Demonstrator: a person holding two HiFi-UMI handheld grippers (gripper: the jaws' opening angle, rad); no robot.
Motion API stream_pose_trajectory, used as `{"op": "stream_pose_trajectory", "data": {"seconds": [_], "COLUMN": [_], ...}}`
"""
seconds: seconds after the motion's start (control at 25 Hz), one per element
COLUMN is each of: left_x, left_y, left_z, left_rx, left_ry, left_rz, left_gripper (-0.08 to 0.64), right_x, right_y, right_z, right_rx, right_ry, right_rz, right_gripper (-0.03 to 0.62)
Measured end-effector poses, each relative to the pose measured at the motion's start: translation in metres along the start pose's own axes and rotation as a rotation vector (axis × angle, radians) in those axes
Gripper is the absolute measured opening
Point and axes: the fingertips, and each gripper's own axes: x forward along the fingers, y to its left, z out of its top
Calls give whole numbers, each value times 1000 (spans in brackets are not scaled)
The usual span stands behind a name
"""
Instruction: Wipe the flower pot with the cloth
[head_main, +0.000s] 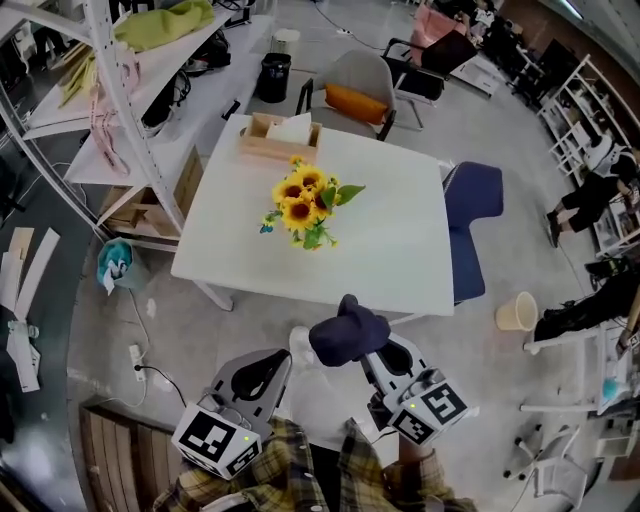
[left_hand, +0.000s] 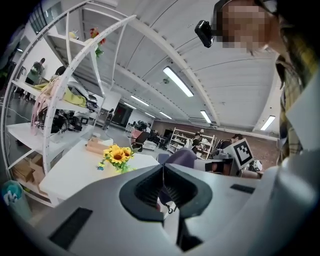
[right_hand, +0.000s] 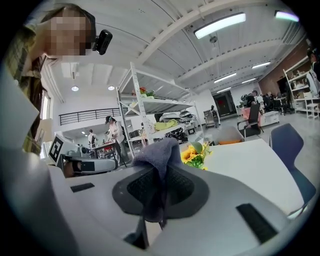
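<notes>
A bunch of sunflowers stands in the middle of the white table; its pot is hidden under the blooms. The flowers also show in the left gripper view and the right gripper view. My right gripper hangs short of the table's near edge, shut on a dark blue-grey cloth that bunches over its jaws. My left gripper is beside it on the left, shut with nothing between its jaws.
A wooden tissue box sits at the table's far edge. A grey chair with an orange cushion stands behind the table and a blue chair to its right. A white shelf rack rises at the left. A paper cup lies on the floor.
</notes>
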Motion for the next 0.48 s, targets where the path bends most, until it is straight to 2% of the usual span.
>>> {"op": "stream_pose_trajectory", "data": {"seconds": [0.2, 0.48], "left_x": [50, 119], "left_y": [34, 74], "left_z": [22, 69], "left_rx": [5, 50], "left_ry": [-4, -29], "left_rz": [14, 39], "left_gripper": [15, 15], "right_x": [48, 99], "right_y": [-43, -110], "right_z": [19, 66], "right_rx": [-2, -22], "right_ry": [14, -1], "right_rz": [28, 51], "right_gripper": [28, 28]}}
